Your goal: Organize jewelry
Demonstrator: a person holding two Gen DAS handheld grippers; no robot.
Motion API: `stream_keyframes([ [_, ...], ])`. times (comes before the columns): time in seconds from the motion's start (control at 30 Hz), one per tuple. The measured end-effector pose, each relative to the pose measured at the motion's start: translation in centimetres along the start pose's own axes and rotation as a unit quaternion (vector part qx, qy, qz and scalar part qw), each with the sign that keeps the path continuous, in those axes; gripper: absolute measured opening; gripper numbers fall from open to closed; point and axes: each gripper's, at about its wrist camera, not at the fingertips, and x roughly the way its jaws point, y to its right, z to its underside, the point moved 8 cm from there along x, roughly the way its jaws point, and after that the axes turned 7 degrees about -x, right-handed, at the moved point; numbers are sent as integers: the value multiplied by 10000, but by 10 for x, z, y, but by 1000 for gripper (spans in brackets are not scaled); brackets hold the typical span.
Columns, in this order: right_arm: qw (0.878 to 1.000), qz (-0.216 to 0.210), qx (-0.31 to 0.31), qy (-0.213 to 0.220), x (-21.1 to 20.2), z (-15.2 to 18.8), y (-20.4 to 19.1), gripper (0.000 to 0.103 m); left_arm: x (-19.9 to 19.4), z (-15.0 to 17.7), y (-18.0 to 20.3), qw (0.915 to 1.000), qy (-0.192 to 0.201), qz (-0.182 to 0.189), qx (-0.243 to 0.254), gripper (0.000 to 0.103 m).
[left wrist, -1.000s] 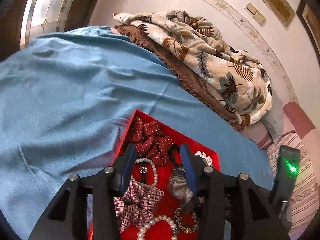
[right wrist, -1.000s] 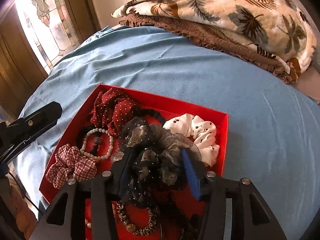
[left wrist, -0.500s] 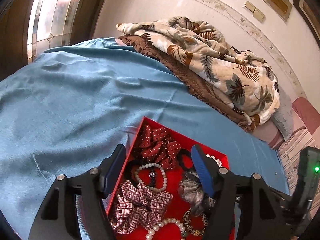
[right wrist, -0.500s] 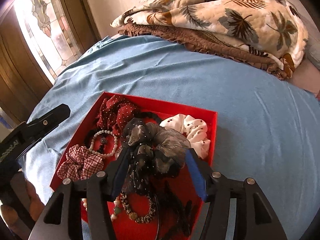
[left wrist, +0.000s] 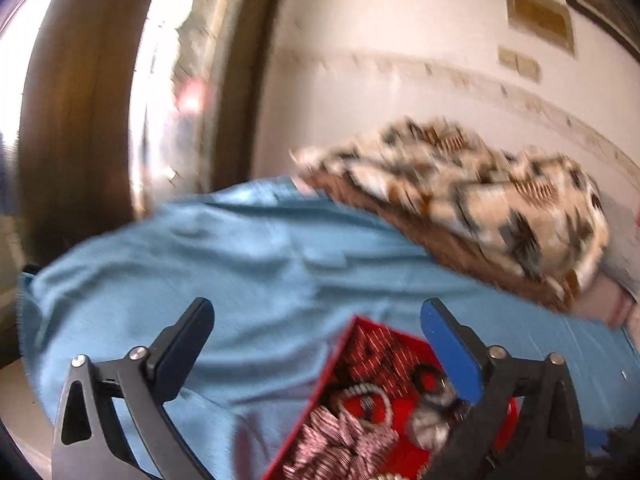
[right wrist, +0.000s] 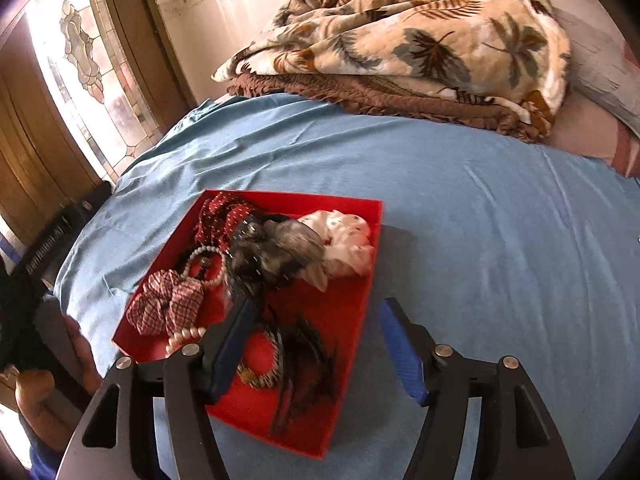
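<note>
— Claws first: how are they standing?

— Right gripper (right wrist: pixel 312 344) is hanging wide open over the near part of the red tray (right wrist: pixel 362 276), gripping nothing. Its left finger (right wrist: pixel 232 344) is lying across the tray floor, just above a beaded bracelet (right wrist: pixel 260 364); whether it is touching, I cannot tell. Left gripper (left wrist: pixel 316 348) is spread wide too, empty, with its blue-padded finger (left wrist: pixel 450 354) showing above the tray's far corner in a blurred picture.

— And what is sitting in the tray?

— A grey sheer scrunchie (right wrist: pixel 276 256) is lying in the middle, a white dotted scrunchie (right wrist: pixel 344 244) at the far right, a dark red dotted one (right wrist: pixel 222 218) at the far left. A pearl bracelet (right wrist: pixel 206 264) and a checked scrunchie (right wrist: pixel 168 304) are resting on the left side, and dark feathery pieces (right wrist: pixel 304 364) near the front.

— What is it all resting on?

— A blue bedsheet (right wrist: pixel 480 240), with a leaf-print blanket (right wrist: pixel 420 40) heaped at the far end and a stained-glass window (right wrist: pixel 86 60) glowing on the left.
</note>
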Motion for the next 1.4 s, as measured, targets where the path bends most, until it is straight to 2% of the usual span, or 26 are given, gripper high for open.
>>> stream_keyframes([
  [0.1,9999,121,-52,26,-11,15,9,71,-17,-11,-13,9986,399,-304,-168,103],
  [0.23,9994,313,-138,98,-25,36,19,72,-37,-9,-33,9954,381,-849,-215,103],
  [0.3,9992,356,-153,129,-31,45,23,72,-58,-9,-40,9911,656,-1150,-124,103],
  [0.37,9988,407,-213,164,-37,54,26,72,-85,-10,-42,9865,991,-1300,12,103],
  [0.43,9983,462,-296,212,-43,62,27,73,-113,-10,-36,9838,1239,-1282,161,103],
  [0.53,9980,470,-333,258,-51,73,29,74,-148,-8,-18,9843,1380,-1004,443,103],
  [0.7,9979,447,-315,357,-67,88,32,74,-173,11,17,9913,919,-542,766,103],
  [0.87,9955,581,-433,613,-89,98,35,76,-182,38,42,9914,485,-456,1127,103],
  [0.97,9928,704,-549,795,-102,100,35,79,-184,56,54,9918,89,-243,1248,103],
  [1.03,9922,729,-542,859,-107,101,36,80,-185,69,59,9913,-274,-108,1282,103],
  [1.2,9926,721,-490,847,-110,109,36,82,-183,87,62,9896,-829,35,1176,103],
  [1.4,9904,796,-705,879,-112,118,28,82,-182,99,58,9876,-1131,23,1088,103],
])
